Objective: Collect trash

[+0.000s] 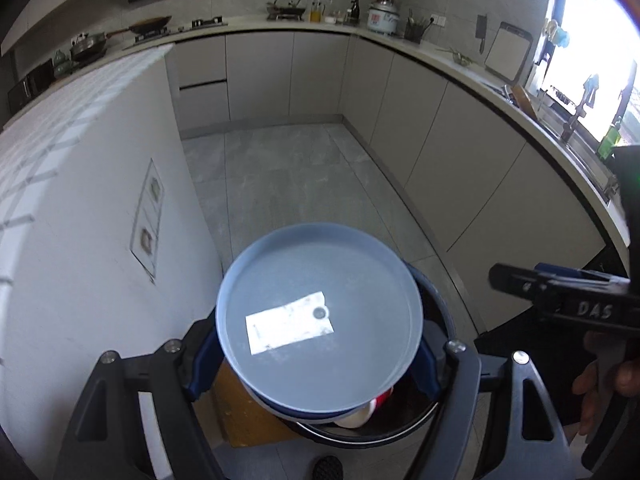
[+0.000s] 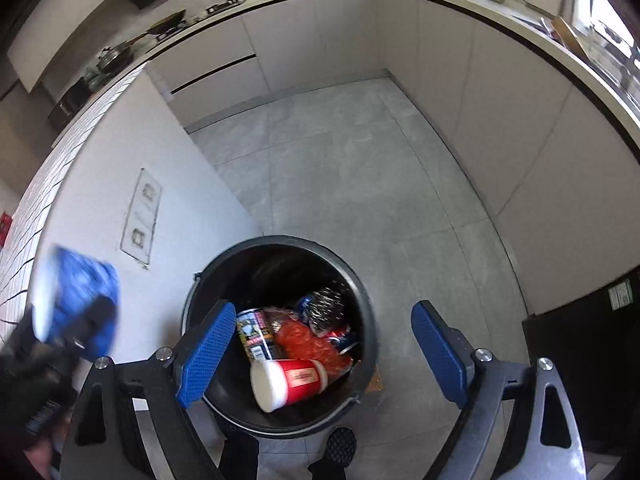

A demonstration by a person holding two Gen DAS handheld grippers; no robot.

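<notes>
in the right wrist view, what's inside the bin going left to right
Inside the bin: can → red wrapper → crushed foil can. The red cup lies nearer, below the others, so it has no clear place in the order.

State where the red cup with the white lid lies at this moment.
In the right wrist view the red cup lies on its side inside the black bin, at the near edge, just below the orange wrapper.
</notes>
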